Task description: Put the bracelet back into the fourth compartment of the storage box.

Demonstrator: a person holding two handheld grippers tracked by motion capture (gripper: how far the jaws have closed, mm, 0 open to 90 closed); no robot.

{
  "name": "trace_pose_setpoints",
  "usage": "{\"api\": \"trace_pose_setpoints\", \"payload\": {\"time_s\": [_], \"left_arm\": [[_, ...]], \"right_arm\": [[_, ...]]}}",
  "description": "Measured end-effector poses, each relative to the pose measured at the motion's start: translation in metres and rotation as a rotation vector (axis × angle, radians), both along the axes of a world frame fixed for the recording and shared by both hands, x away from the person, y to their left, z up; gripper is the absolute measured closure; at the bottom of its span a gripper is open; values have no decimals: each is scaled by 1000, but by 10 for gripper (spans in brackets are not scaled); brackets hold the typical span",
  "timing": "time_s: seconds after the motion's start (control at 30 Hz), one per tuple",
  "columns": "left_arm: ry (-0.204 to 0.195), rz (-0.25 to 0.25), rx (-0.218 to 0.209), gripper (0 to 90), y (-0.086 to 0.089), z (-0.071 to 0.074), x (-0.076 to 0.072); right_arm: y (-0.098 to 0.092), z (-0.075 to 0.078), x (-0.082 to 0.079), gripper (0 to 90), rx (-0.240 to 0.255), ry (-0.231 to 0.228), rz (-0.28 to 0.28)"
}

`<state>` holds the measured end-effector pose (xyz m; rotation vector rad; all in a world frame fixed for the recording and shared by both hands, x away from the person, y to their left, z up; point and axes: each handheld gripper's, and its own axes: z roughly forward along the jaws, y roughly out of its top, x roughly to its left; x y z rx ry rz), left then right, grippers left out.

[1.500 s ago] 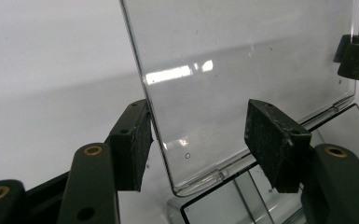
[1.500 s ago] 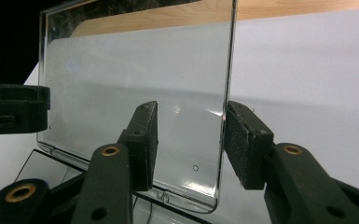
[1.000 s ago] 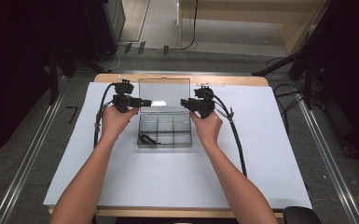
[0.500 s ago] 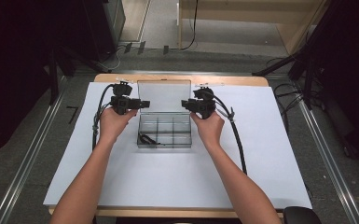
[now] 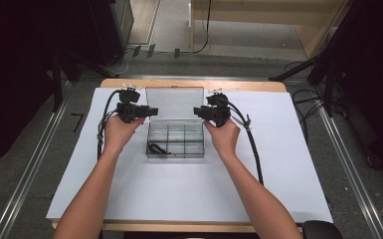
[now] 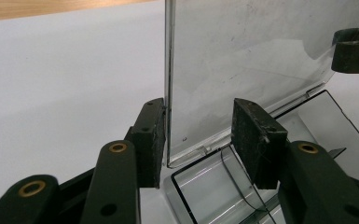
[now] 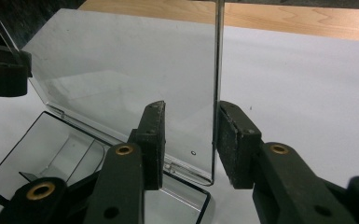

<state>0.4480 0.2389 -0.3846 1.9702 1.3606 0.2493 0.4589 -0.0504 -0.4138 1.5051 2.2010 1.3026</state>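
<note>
In the middle of the high view, a clear plastic box with small compartments (image 5: pixel 175 140) sits on the white sheet covering the counter (image 5: pixel 278 164). Its see-through lid (image 5: pixel 174 103) stands almost straight up at the back. The left gripper (image 5: pixel 151 110) is at the lid's left edge and the right gripper (image 5: pixel 196 111) is at its right edge, one on each side, likely so the lid moves evenly and does not twist.

In the left gripper view, the fingers (image 6: pixel 150 140) are open, with the lid's edge (image 6: pixel 168 84) between them, close against one pad. In the right gripper view, the fingers (image 7: pixel 235 140) are open too, with the lid's other edge (image 7: pixel 216 93) in the gap, not pinched.

A thin black cord-like thing (image 5: pixel 155 148) lies in the lower left compartment. The other compartments look empty.
</note>
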Motion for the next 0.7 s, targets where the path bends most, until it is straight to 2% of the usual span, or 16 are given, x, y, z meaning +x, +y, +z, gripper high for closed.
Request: {"api": "trace_pose_setpoints", "payload": {"time_s": [0.3,0.7], "left_arm": [[-20,-10,2,561,0,4,-3],[-30,-23,-5,558,0,11,-5]], "right_arm": [[1,4,-3,641,-31,-22,20],[-1,15,-6,623,-31,-35,46]]}}
